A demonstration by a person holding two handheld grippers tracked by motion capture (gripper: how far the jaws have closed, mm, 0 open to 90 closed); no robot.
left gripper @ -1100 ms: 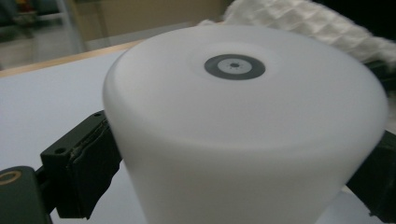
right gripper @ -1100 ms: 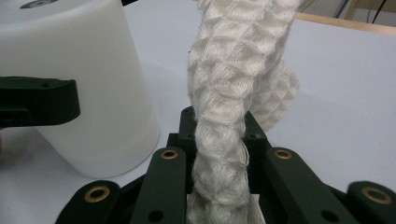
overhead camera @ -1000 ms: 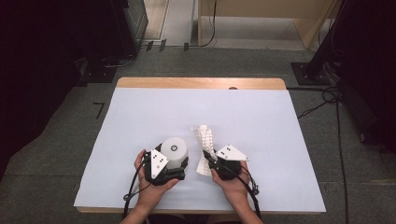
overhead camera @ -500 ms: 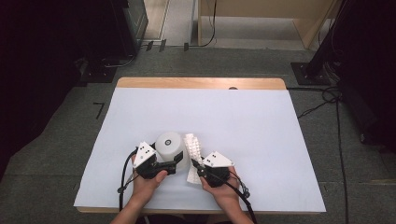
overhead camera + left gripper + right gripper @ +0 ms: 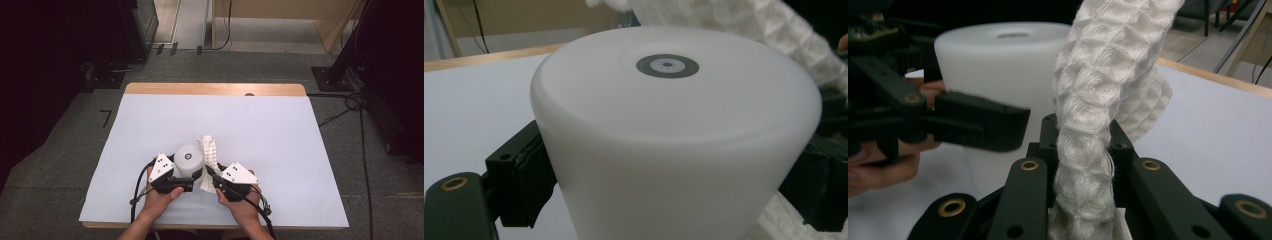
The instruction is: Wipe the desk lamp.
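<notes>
So the setup is a wooden table covered with a pale bluish-white sheet, sitting on grey carpet with dark equipment racks and cables around the edges of the room. Near the front edge of the table, the person has both hands in close together. The left gripper has its jaws clamped on either side of a white cup-shaped thing that stands upside down, wider at the top as the left gripper view sees it, with a small grey ring mark in the middle of its flat top. In that view the black pads press against both flanks of the white cup, so that's a solid grip. The right gripper is closed on a white waffle-weave cloth, which is bunched into a thick rope and pinched right between the jaws in the right gripper view, rising up and flopping over toward the far side. The cloth sits just beside the cup, touching or nearly touching its right side; can't tell which for sure. Both sit toward the front-middle of the sheet.
</notes>
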